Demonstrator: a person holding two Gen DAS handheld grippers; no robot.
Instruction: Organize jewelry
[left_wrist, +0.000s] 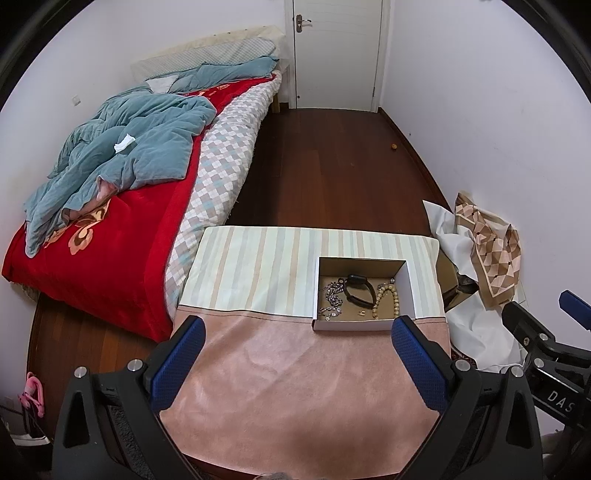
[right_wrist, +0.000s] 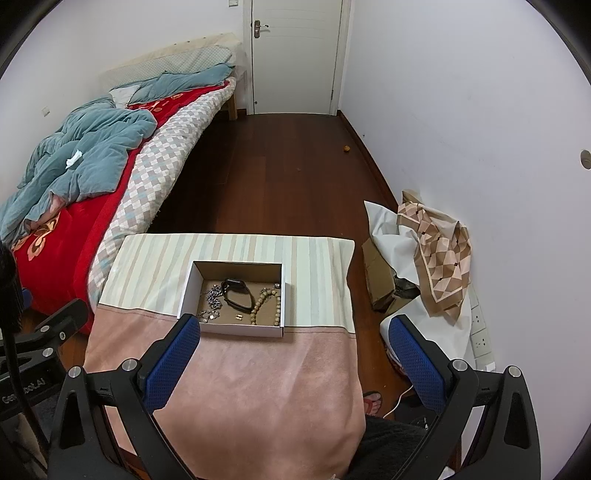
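A shallow white cardboard box (left_wrist: 410, 284) (right_wrist: 186, 291) sits on a table covered with a pink and striped cloth (left_wrist: 295, 369) (right_wrist: 258, 387). In it lie a black watch (left_wrist: 358, 290) (right_wrist: 236, 293), a silver chain (left_wrist: 332, 295) (right_wrist: 213, 301), a beige bead string (left_wrist: 386, 301) (right_wrist: 264, 304) and a small gold piece (left_wrist: 361, 312) (right_wrist: 239, 316). My left gripper (left_wrist: 299, 332) is open and empty, held above the pink cloth short of the box. My right gripper (right_wrist: 295, 332) is open and empty, its left finger (right_wrist: 173, 362) near the box's near-left corner.
A bed (left_wrist: 122, 184) with a red blanket and a blue quilt stands to the left. Crumpled paper and a patterned cloth (right_wrist: 439, 258) lie on the floor at the right by the wall. A power strip (right_wrist: 480, 332) lies there too. A closed door (right_wrist: 295, 55) is at the far end.
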